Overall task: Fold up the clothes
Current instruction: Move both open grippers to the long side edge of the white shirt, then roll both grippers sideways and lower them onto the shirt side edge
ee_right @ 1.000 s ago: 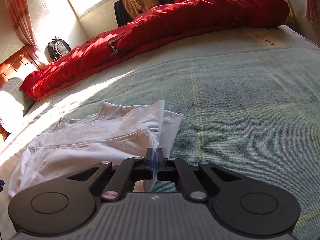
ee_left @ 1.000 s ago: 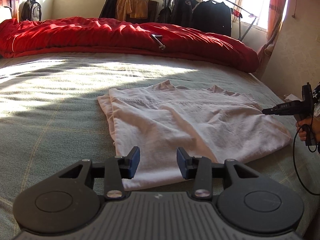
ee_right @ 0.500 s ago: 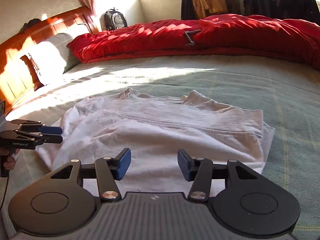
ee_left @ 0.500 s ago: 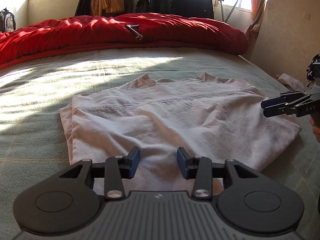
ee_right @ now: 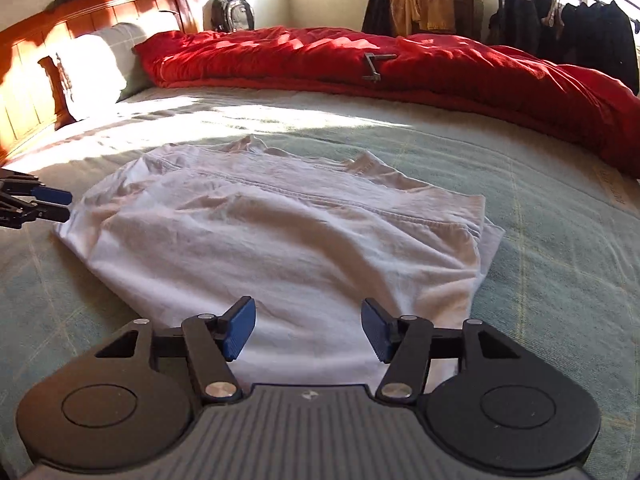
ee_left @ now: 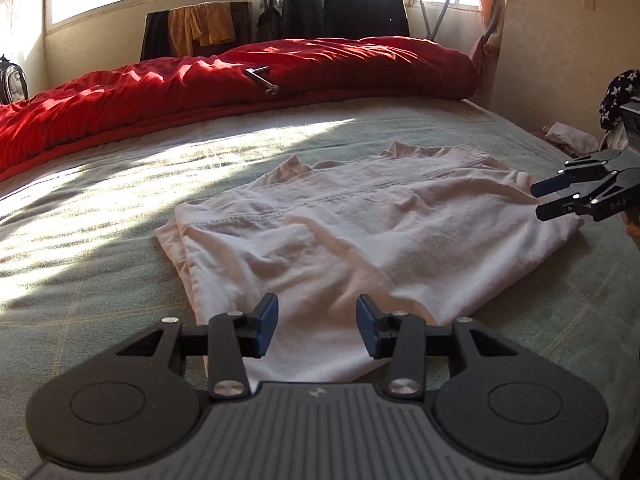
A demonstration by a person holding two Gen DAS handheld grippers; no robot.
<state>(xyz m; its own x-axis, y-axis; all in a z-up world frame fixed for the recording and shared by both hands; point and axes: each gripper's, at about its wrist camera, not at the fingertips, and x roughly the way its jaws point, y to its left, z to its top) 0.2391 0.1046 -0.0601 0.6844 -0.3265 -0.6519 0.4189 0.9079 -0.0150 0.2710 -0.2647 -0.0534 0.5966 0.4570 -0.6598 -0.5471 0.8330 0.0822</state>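
Note:
A pale pinkish-white shirt (ee_left: 380,232) (ee_right: 280,240) lies folded flat on the green bedspread (ee_left: 100,280), with a doubled edge along one side. My left gripper (ee_left: 317,316) hovers over the shirt's near edge; its jaws are closing slightly, with nothing between the blue pads. From the right wrist view it (ee_right: 60,205) sits at the shirt's left corner. My right gripper (ee_right: 307,320) hangs above the opposite near edge; its jaws are opening and hold nothing. In the left wrist view it (ee_left: 540,200) is by the shirt's right corner.
A rumpled red duvet (ee_left: 240,80) (ee_right: 400,60) with a metal crank (ee_left: 262,78) on it runs along the far side of the bed. A pillow (ee_right: 92,64) and wooden headboard (ee_right: 24,80) stand at the left. A clothes rack (ee_left: 340,8) and backpack (ee_right: 232,12) are by the windows.
The right gripper went from shut at the shirt's edge to open, rolled level and drew back. The left gripper shifted sideways a little and rolled. The shirt stays flat.

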